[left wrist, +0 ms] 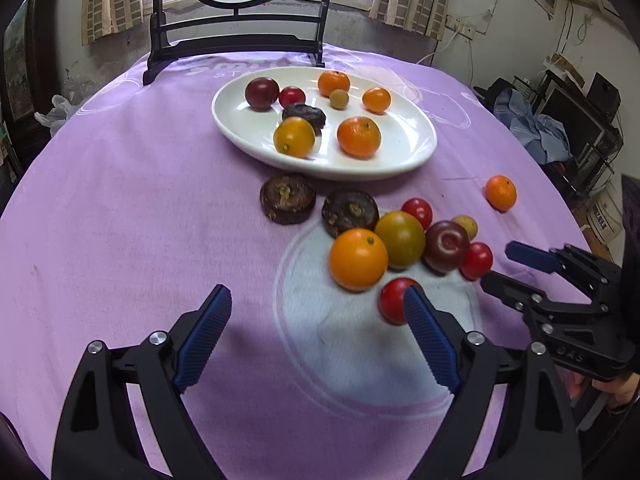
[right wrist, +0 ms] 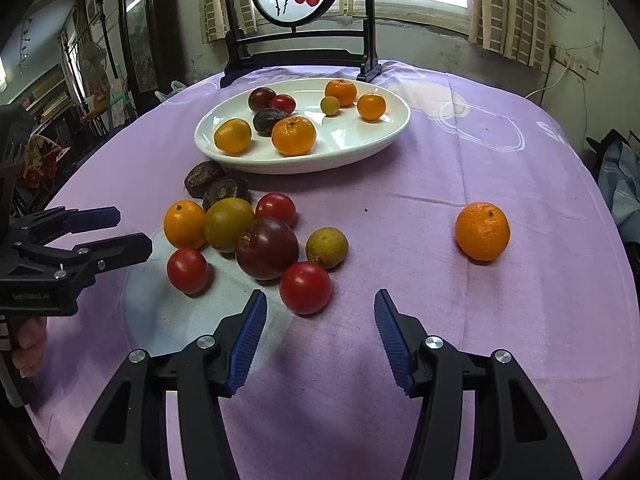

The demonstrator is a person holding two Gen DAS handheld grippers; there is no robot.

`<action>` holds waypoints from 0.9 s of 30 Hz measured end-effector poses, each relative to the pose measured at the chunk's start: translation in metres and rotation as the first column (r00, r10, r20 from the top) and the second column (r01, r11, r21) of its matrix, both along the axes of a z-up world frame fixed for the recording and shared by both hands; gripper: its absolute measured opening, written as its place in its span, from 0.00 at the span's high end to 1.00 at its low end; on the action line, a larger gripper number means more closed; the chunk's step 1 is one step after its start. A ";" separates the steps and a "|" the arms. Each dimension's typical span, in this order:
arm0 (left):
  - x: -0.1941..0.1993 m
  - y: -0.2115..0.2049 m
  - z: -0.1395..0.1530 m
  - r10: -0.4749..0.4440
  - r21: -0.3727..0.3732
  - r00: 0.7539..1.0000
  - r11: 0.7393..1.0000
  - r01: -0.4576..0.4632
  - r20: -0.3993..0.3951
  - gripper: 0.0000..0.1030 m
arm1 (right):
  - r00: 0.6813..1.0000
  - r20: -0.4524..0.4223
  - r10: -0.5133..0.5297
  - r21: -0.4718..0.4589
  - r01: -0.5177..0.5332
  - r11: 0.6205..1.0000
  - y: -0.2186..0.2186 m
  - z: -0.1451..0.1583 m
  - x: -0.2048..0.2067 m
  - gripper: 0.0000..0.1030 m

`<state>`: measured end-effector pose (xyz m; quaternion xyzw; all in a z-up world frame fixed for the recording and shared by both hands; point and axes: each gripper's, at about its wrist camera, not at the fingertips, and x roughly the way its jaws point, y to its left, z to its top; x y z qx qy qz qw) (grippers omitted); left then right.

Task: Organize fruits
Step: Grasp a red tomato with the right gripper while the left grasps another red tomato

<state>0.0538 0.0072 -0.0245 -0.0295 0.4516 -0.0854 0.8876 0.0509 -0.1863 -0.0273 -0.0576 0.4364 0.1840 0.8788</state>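
Observation:
A white oval plate [left wrist: 404, 160] [right wrist: 360, 152] at the far middle of the table holds several fruits, among them a mandarin [left wrist: 359, 137] and a yellow-orange tomato [left wrist: 294, 137]. A loose pile lies in front of it: an orange fruit [left wrist: 358, 259], an olive-yellow tomato [left wrist: 400, 239], a dark purple tomato [right wrist: 267, 254], red cherry tomatoes [right wrist: 305, 287] [right wrist: 188, 270], a small yellow-green fruit [right wrist: 327, 247] and two dark brown fruits [left wrist: 287, 199] [left wrist: 350, 213]. A lone mandarin [right wrist: 482, 231] lies to the right. My left gripper [left wrist: 318, 312] is open and empty. My right gripper [right wrist: 320, 312] is open and empty just before a red tomato.
A purple cloth [left wrist: 140, 200] covers the round table. A dark wooden stand with a round painted screen [left wrist: 236, 20] stands behind the plate. Room clutter lies beyond the table edges.

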 end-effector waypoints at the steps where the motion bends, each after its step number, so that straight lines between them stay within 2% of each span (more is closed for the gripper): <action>1: -0.001 -0.001 -0.001 -0.003 0.003 1.000 1.000 0.003 -0.004 0.17 | 1.000 0.001 0.001 -0.007 -0.001 1.000 0.002 -0.001 0.003 0.47; 6: -0.003 -0.007 -0.006 -0.017 0.001 1.000 1.000 0.017 -0.026 0.17 | 1.000 -0.024 0.017 -0.039 -0.018 0.999 0.012 -0.009 0.017 0.51; 8: -0.004 -0.011 -0.007 -0.022 0.000 0.999 1.000 0.022 -0.037 0.17 | 0.999 -0.022 0.034 -0.048 -0.035 0.998 0.016 -0.010 0.017 0.72; 14: -0.005 -0.025 -0.012 -0.043 -0.027 0.995 0.999 0.041 -0.087 0.17 | 0.999 0.013 0.041 -0.009 -0.041 0.999 0.006 0.004 0.005 0.72; 17: -0.005 -0.034 -0.013 -0.044 -0.011 0.996 0.999 0.043 -0.083 0.18 | 0.999 0.036 0.025 0.028 -0.026 0.999 -0.005 0.013 0.000 0.72; 19: -0.003 -0.039 -0.014 -0.042 -0.006 0.995 0.999 0.042 -0.091 0.26 | 0.999 0.046 0.011 0.048 -0.013 0.999 -0.012 0.016 -0.002 0.72; 21: 0.000 -0.045 -0.017 -0.043 -0.010 0.993 0.999 0.043 -0.114 0.41 | 0.999 0.051 0.000 0.065 -0.003 0.998 -0.019 0.018 -0.005 0.72; 27: 0.007 -0.061 -0.020 -0.005 0.038 0.993 0.999 0.009 -0.115 0.47 | 0.998 0.058 -0.006 0.098 0.000 0.995 -0.028 0.019 -0.009 0.72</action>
